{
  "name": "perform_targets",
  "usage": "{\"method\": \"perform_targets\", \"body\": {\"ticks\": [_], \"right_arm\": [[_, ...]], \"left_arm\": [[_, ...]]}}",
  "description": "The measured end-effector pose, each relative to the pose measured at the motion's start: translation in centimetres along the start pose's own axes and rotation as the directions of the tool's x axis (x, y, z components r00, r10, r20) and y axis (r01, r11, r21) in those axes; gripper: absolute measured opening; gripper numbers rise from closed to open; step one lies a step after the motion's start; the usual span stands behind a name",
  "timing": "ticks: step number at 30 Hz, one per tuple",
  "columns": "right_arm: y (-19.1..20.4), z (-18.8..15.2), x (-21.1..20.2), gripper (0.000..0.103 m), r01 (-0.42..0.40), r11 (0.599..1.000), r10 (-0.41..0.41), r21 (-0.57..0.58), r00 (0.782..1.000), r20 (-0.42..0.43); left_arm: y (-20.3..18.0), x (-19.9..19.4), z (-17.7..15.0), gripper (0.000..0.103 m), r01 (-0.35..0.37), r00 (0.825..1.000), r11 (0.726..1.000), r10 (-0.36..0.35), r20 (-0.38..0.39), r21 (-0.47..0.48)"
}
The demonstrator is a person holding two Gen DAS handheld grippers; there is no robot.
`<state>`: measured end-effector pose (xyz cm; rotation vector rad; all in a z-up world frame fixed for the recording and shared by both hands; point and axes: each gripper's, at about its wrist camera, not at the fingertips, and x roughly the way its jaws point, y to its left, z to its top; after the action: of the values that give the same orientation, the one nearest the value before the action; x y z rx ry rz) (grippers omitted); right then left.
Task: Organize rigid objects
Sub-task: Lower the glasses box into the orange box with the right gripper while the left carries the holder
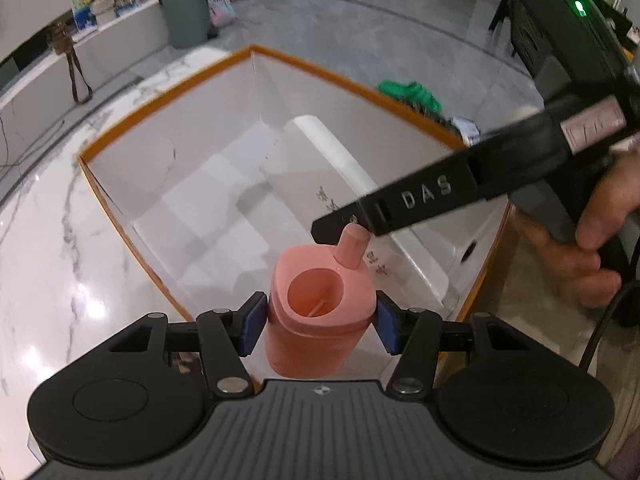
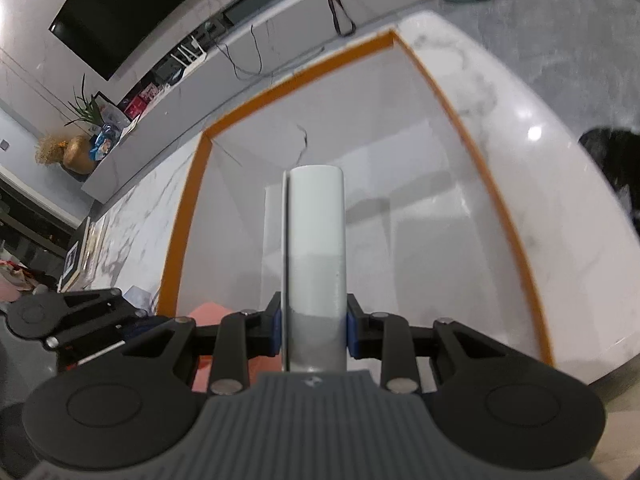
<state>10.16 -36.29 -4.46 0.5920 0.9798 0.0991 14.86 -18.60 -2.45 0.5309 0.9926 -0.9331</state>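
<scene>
A glossy white marble-patterned tabletop (image 1: 48,248) fills the foreground of a room with a grey tiled floor; a wall-mounted dark screen (image 2: 132,8) and a low grey counter (image 2: 168,120) stand behind it in the right wrist view. On the tabletop sits a large open white box with an orange rim (image 1: 320,72), its inner walls and floor pale and bare.

The left gripper (image 1: 320,320) is clamped on a salmon-pink plastic cup with a lid (image 1: 316,320): its blue pads (image 1: 254,326) press on both sides of the cup's body. The cup stands upright over the near part of the box. Its lid has a round opening and a short pink spout (image 1: 352,246) pointing up beside it.

The right gripper (image 2: 314,330) is closed tight on a tall, flat white rectangular carton with rounded edges (image 2: 316,240), blue pads on either narrow side. In the left wrist view that carton (image 1: 320,168) hangs tilted inside the box, with small printed characters on its face. The right gripper's black finger, marked with raised letters, crosses just above the pink spout. A person's hand (image 1: 592,232) grips the right gripper's handle at the right edge.
</scene>
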Motion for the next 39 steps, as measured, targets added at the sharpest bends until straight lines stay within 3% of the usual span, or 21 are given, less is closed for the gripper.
{"method": "perform_targets", "body": {"ticks": [3,10,20,26,30,33,35,39], "right_arm": [[0.8,-1.3,0.7,0.029,-0.019,1.000,0.019,0.012,1.000,-0.024],[0.0,0.2,1.5,0.029,-0.057,0.998,0.057,0.005,0.993,-0.099],[0.8,-0.7,2.1,0.029,-0.048,0.999,0.046,-0.016,0.993,-0.112],[0.8,-0.6,2.3,0.029,-0.045,0.999,0.043,-0.016,0.992,-0.119],[1.3,-0.6,3.0,0.029,-0.026,1.000,0.024,-0.015,0.990,-0.140],[1.5,-0.5,3.7,0.029,-0.005,1.000,0.002,-0.016,0.986,-0.165],[1.8,-0.5,4.2,0.029,0.004,1.000,-0.006,-0.011,0.983,-0.182],[2.3,-0.7,5.3,0.029,0.011,1.000,-0.016,-0.023,0.978,-0.206]], "left_arm": [[-0.2,0.4,-0.2,0.065,0.012,1.000,1.000,-0.011,-0.020,0.023],[-0.9,0.5,0.1,0.065,0.036,0.994,0.996,-0.027,-0.108,0.080],[-1.0,0.5,0.1,0.068,0.028,0.995,0.997,-0.020,-0.102,0.074],[0.1,-1.0,-0.5,0.069,0.052,0.998,0.999,-0.053,-0.038,-0.013],[1.4,-3.6,-1.2,0.069,0.055,0.995,0.989,-0.043,0.088,-0.137],[2.3,-4.8,-2.0,0.065,0.022,0.990,0.963,0.017,0.143,-0.268],[2.8,-4.9,-2.5,0.058,-0.008,0.989,0.937,0.059,0.138,-0.348],[3.2,-3.9,-3.3,0.048,-0.014,0.994,0.904,0.061,0.095,-0.427]]}}
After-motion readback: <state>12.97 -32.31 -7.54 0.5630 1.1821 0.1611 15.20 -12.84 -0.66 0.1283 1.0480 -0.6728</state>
